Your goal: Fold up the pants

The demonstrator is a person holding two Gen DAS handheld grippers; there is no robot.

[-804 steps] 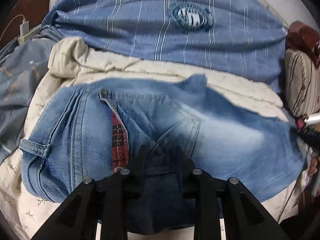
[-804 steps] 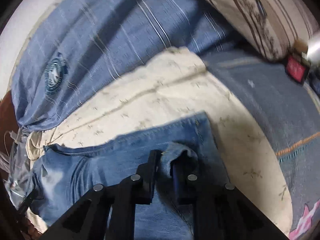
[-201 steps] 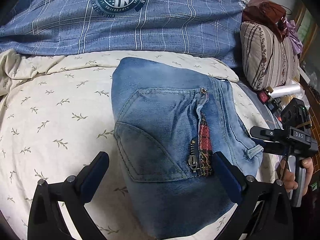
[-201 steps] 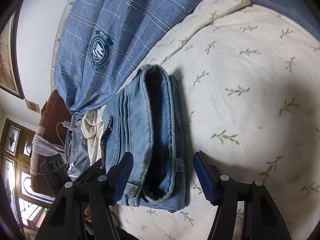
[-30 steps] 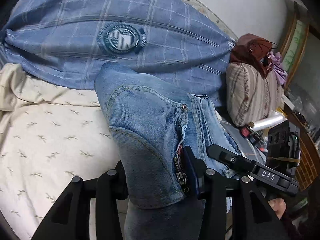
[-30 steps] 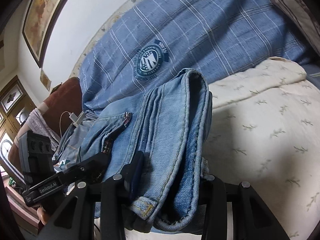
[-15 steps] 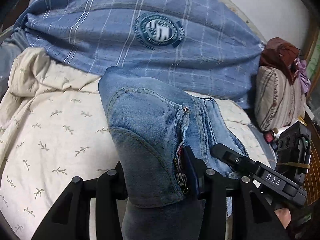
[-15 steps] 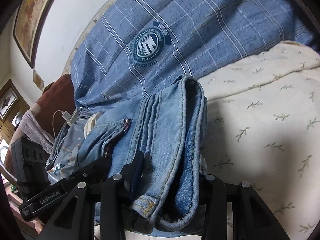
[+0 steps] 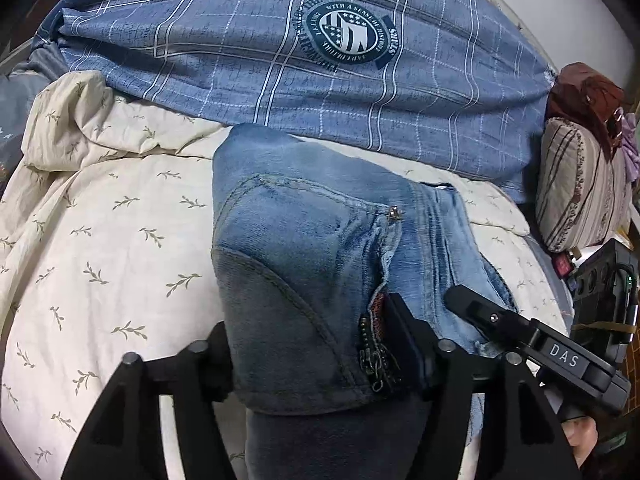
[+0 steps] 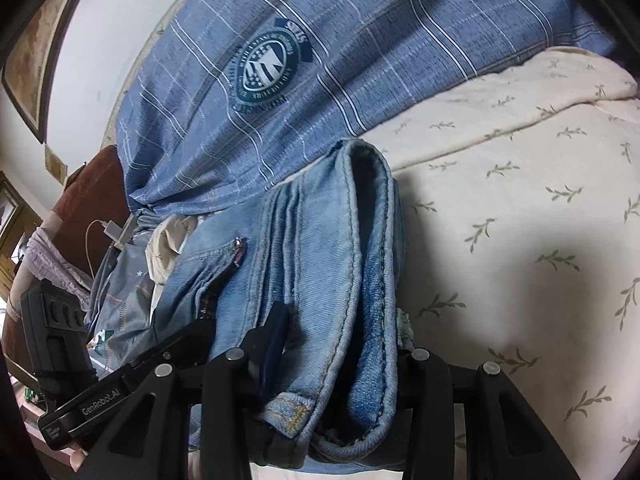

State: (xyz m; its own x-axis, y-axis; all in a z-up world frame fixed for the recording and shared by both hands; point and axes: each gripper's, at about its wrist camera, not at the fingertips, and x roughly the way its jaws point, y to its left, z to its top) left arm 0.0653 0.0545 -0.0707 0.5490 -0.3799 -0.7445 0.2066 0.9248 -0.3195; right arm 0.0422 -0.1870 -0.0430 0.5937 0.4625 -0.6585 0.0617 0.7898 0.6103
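Left wrist view: the folded jeans lie on the cream leaf-print bedsheet, just in front of the blue plaid pillow with its round crest. The left claw straddles the near end of the jeans bundle, one finger on each side, and its jaws are opening with the denim between them; whether the pads press the cloth cannot be told. An open zipper with a strip of red plaid lining shows at the near right of the jeans, against the claw's right finger. To the right of the jeans, the other gripper's black finger lies on the denim edge, and a striped cushion stands beyond it.

Right wrist view: the same jeans show their stacked folded edges, lying on the bedsheet below the plaid pillow. The right claw has its fingers either side of the near end of the jeans; its jaws are opening, the left pad seeming just clear of the cloth. Left of the jeans, the left gripper's body reaches in.
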